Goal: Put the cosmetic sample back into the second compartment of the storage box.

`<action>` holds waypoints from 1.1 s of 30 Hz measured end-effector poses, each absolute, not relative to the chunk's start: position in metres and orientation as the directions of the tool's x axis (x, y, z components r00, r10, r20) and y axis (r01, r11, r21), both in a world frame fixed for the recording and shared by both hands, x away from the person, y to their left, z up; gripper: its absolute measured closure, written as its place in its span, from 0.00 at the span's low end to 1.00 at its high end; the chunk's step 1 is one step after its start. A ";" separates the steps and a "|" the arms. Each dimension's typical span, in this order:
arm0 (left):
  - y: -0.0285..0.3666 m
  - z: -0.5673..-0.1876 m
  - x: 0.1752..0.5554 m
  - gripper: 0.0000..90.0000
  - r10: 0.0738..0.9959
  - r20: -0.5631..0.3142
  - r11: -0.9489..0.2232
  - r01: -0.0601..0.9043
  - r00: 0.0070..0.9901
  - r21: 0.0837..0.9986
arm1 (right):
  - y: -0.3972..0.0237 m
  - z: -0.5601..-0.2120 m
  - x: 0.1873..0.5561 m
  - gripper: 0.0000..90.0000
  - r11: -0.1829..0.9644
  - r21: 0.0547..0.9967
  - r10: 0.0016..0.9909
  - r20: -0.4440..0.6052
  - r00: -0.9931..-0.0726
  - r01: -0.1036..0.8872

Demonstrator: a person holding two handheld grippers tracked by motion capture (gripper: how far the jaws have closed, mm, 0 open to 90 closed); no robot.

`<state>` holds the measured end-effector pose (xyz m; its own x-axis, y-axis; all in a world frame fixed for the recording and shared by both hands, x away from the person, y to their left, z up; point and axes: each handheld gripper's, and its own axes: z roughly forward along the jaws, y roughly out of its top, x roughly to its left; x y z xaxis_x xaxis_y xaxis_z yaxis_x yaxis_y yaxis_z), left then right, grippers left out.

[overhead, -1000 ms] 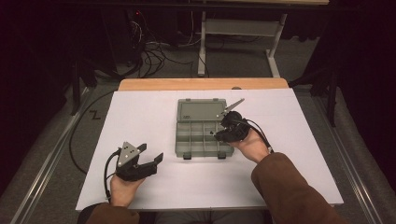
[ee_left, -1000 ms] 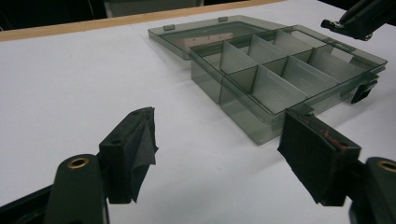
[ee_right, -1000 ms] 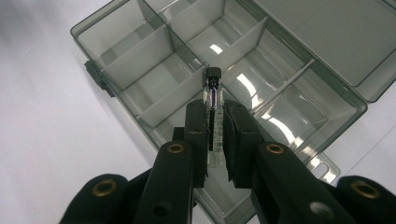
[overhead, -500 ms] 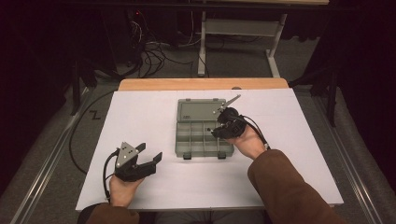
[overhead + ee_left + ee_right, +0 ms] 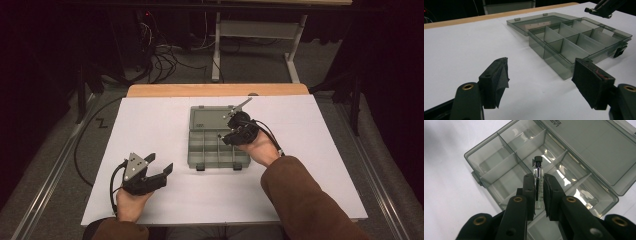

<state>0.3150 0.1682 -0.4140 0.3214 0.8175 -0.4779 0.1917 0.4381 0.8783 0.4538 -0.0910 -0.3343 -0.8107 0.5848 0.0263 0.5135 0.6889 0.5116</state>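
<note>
The right gripper [image 5: 539,187], low center of the right gripper view, has its jaws clamped on a small glass vial [image 5: 538,173] w/ a black cap, held upright above the middle compartments of the open gray plastic box [image 5: 486,157]. In the high view that box [image 5: 196,156] sits mid-frame on the white table [image 5: 150,125] w/ its lid flat toward the top, and the left gripper [image 5: 161,166] rests at lower left, jaws wide apart & holding nothing. Pickup looks done; still left, I'd judge: lower the vial into a compartment, let go, and prob. shut the lid — all compartments I can see look empty.
</note>
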 end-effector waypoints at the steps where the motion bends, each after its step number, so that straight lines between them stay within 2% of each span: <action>1: 0.168 -0.414 0.315 0.32 0.818 -0.477 0.437 0.192 0.322 0.879 | -0.090 -0.334 0.454 0.91 0.689 0.506 0.588 0.028 -0.808 0.519; 10: 0.167 -0.415 0.314 0.32 0.816 -0.473 0.429 0.200 0.331 0.881 | -0.078 -0.332 0.459 0.91 0.692 0.504 0.585 0.030 -0.811 0.518; 29: 0.168 -0.414 0.313 0.32 0.819 -0.470 0.431 0.190 0.329 0.882 | -0.060 -0.350 0.471 0.91 0.692 0.465 0.608 0.035 -0.793 0.551; 33: 0.167 -0.414 0.313 0.32 0.821 -0.463 0.420 0.194 0.334 0.886 | -0.058 -0.351 0.471 0.91 0.715 0.459 0.590 0.008 -0.808 0.527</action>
<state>0.3132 0.1671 -0.4144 0.3337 0.8214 -0.4626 0.1940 0.4204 0.8864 0.4708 -0.0579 -0.3514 -0.8077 0.5896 0.0081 0.5266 0.7152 0.4595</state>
